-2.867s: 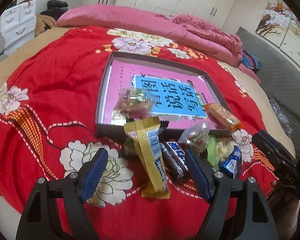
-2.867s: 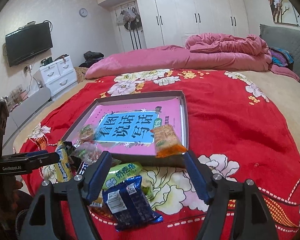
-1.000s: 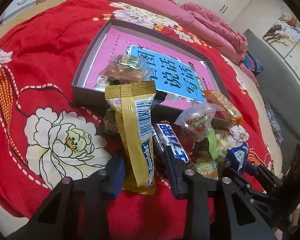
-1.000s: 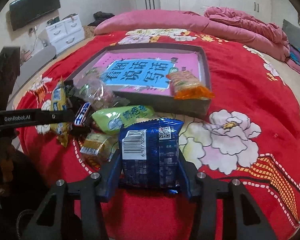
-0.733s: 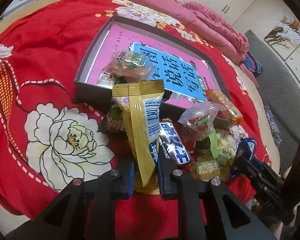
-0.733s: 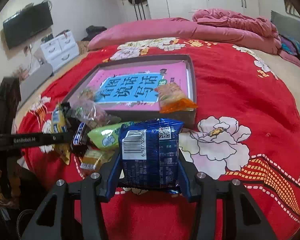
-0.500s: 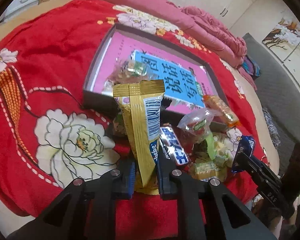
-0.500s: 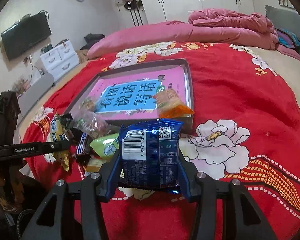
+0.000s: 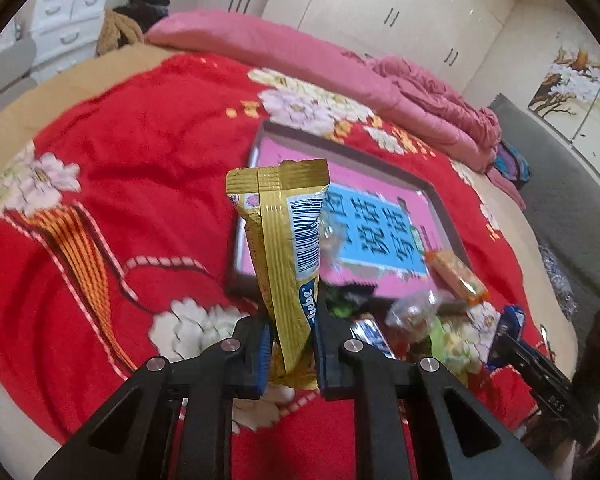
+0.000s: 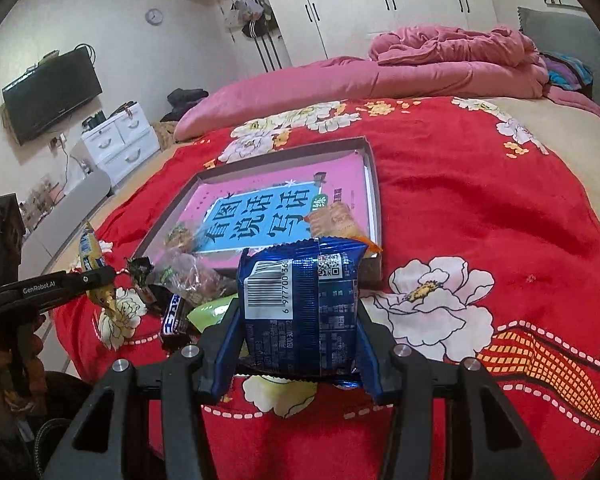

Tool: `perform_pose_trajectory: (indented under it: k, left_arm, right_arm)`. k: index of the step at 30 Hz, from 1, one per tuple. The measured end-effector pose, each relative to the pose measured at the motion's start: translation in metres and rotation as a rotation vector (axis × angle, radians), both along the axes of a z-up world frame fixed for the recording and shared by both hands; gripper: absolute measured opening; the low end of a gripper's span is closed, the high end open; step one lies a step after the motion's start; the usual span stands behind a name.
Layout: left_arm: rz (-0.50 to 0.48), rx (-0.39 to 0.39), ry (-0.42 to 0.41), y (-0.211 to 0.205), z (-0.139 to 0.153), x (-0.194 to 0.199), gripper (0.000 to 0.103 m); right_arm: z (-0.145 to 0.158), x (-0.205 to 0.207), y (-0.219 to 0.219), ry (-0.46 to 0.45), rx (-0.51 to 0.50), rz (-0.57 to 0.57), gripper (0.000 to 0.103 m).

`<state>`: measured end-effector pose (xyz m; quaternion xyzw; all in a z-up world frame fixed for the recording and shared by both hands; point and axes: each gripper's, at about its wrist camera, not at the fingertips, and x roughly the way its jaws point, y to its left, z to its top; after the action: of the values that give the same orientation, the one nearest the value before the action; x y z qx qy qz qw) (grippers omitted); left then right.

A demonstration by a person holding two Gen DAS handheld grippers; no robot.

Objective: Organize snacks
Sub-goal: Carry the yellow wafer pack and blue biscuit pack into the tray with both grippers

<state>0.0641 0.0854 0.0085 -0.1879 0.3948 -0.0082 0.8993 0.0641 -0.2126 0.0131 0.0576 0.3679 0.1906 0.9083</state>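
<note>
Compared with 1 second earlier, the gold packet point(image 9: 288, 256) has left the snack pile point(image 9: 412, 320) and hangs above the red blanket point(image 9: 140, 184), near the tray point(image 9: 436, 196). Its wrapper reads "globe"; the left gripper point(image 9: 290, 344) in the right view reads "GenRobot.AI". Left jaws pinch the gold packet; the right gripper point(image 10: 298, 344) clamps the blue packet point(image 10: 300, 308), barcode outward.

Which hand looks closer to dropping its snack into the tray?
Probably right: its tongs hold the blue packet just short of the tray's near corner. The left's gold packet hangs further back.
</note>
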Motion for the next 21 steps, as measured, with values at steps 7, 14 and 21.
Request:
perform_pose_trajectory:
  k: [7, 14, 21]
  left_arm:
    - [0.023, 0.045, -0.068, 0.009, 0.013, 0.004, 0.017]
    - [0.034, 0.044, -0.078, 0.013, 0.012, 0.007, 0.017]
    - [0.036, 0.04, -0.091, 0.015, 0.013, 0.012, 0.017]
  right_arm:
    - [0.006, 0.004, 0.002, -0.018, 0.02, -0.009, 0.051]
    - [0.01, 0.009, 0.012, -0.034, 0.017, 0.001, 0.051]
    - [0.012, 0.013, 0.02, -0.046, 0.015, -0.006, 0.051]
